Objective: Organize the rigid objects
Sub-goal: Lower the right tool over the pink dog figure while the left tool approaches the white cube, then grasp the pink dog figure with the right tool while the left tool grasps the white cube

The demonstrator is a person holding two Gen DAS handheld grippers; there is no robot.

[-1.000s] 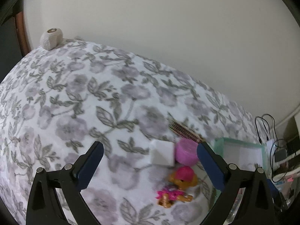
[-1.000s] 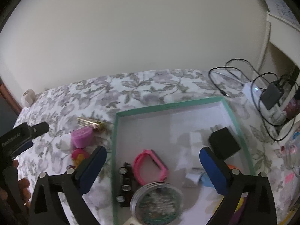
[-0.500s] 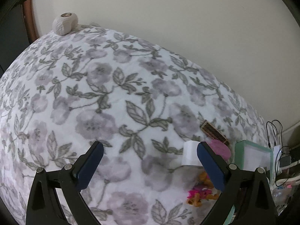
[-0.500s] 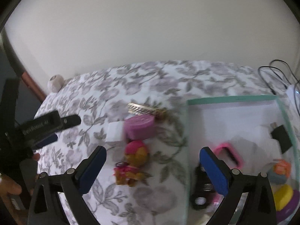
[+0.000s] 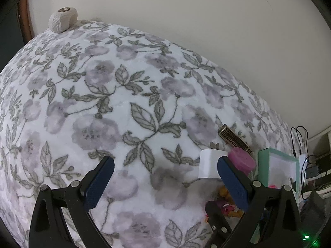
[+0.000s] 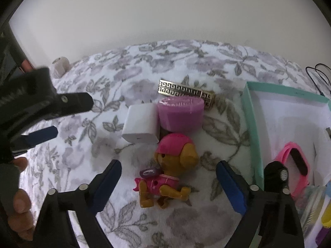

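A brown toy dog in a pink cap and vest [image 6: 169,169] lies on the floral bedspread [image 6: 128,76], between the open jaws of my right gripper [image 6: 168,183]. Behind it stand a white charger block [image 6: 141,127], a pink round container [image 6: 180,113] and a gold patterned bar [image 6: 186,92]. The teal-rimmed box [image 6: 251,113] at the right holds a pink wristband [image 6: 298,163]. My left gripper [image 5: 165,183] is open and empty over bare bedspread; the white block [image 5: 209,165], pink container [image 5: 241,160] and box [image 5: 263,161] show by its right finger.
A round knitted grey object [image 5: 62,19] sits at the far corner by the wall. Black cables and a charger [image 5: 304,155] lie right of the box. The left gripper and the hand holding it [image 6: 20,202] fill the left of the right wrist view.
My right gripper has swung left from above the box to the toy dog. My left gripper has moved left, so the objects now sit at its right edge.
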